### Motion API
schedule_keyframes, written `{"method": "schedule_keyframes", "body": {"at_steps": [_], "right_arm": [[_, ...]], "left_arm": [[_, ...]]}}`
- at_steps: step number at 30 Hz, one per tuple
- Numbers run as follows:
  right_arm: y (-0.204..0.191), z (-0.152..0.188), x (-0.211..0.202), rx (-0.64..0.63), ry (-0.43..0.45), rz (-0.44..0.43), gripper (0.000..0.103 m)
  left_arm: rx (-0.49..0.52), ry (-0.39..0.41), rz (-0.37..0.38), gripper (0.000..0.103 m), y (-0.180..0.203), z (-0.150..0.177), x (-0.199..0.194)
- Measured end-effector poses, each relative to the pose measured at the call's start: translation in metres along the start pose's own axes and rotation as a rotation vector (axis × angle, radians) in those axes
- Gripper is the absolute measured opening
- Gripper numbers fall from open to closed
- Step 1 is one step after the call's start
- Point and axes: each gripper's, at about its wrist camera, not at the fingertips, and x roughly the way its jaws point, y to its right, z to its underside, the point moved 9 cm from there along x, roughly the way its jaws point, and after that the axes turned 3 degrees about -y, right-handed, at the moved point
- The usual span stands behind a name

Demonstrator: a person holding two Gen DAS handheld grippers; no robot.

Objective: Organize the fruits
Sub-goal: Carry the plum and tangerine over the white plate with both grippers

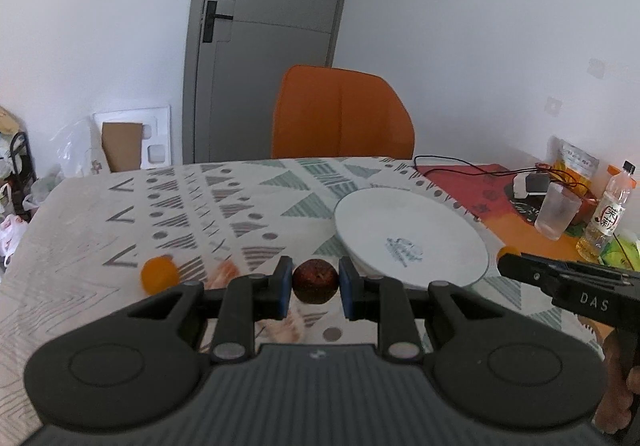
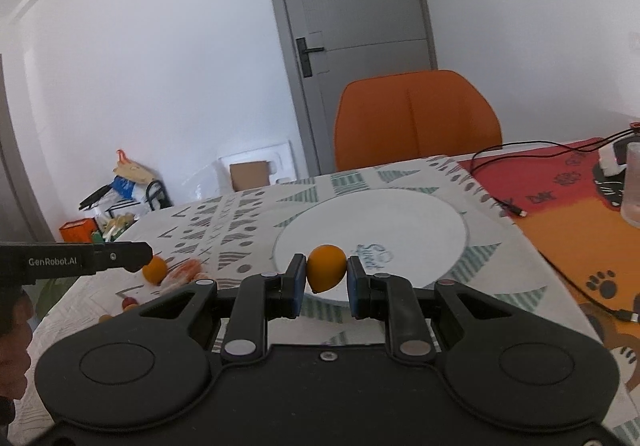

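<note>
Tongs first: your left tongs point(image 1: 315, 288) are clamped on a dark reddish-brown fruit point(image 1: 315, 281), held just left of the white plate point(image 1: 408, 222). Your right tongs point(image 2: 323, 282) grip a small orange fruit point(image 2: 326, 267) over the plate's near rim. Left of the plate, another orange fruit point(image 1: 159, 274) and peeled segments point(image 1: 226, 273) lie on the patterned tabletop point(image 1: 120, 230).
</note>
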Motion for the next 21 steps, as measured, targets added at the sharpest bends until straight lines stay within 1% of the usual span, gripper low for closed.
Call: {"method": "schedule_keyframes", "body": {"at_steps": [8, 15, 21], "right_arm": [[0.024, 0.0, 0.0, 0.03, 0.016, 0.022, 0.02], [0.046, 0.003, 0.011, 0.06, 0.006, 0.039, 0.02], [0.055, 0.001, 0.021, 0.067, -0.003, 0.038, 0.02]], "left_arm": [[0.024, -0.002, 0.022, 0.023, 0.019, -0.01, 0.019], [0.035, -0.015, 0.042, 0.023, 0.034, -0.015, 0.04], [0.051, -0.031, 0.058, 0.023, 0.046, -0.019, 0.059]]}}
